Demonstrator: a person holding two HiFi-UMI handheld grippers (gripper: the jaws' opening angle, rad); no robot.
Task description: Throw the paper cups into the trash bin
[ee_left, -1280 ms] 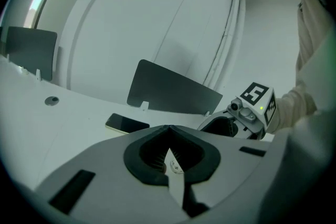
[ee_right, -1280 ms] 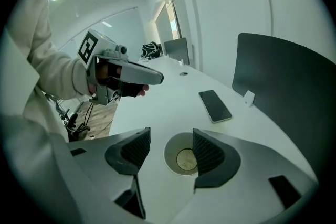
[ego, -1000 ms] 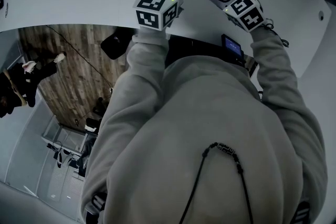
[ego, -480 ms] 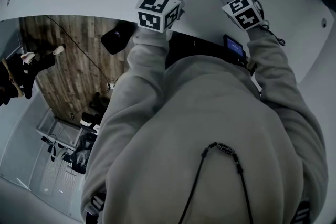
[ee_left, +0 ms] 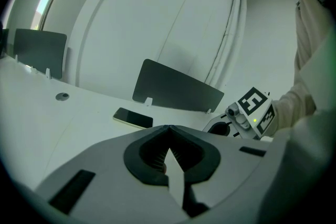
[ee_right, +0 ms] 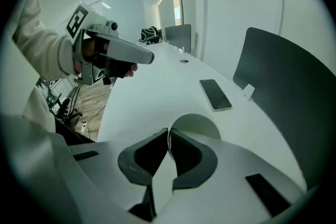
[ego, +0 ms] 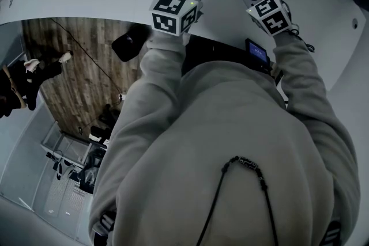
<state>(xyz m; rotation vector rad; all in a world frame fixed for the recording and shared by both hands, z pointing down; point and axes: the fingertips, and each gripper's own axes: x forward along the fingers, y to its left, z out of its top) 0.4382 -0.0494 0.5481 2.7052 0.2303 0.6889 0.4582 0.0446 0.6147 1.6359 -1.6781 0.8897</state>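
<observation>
The paper cup (ee_right: 202, 124) stood upright on the white tabletop (ee_right: 152, 89), at about 1 o'clock in the head view. The right hand-held gripper (ee_right: 168, 136) was clamped on it, its jaws pinching the near wall of the cup just under the rim, one jaw inside and one outside. Whether the cup held anything could not be told.

The left hand-held gripper (ee_left: 168, 131) hovered just beside it, at 9 o'clock from the cup in the head view, with its jaws together on nothing. A phone (ee_right: 215, 94) lay flat at 1 o'clock from the cup in the right gripper view, near a dark divider (ee_right: 283, 92).

The grip looked like the weak point. A pinch on one thin paper wall could crease the rim, or let the cup swing and slip out once it was lifted. A fast sweep might knock it against the left hand-held gripper, which was close by. The trash bin showed in no view, so the carry would probably mean turning away from the tabletop, which would give a loose hold more time to fail.
</observation>
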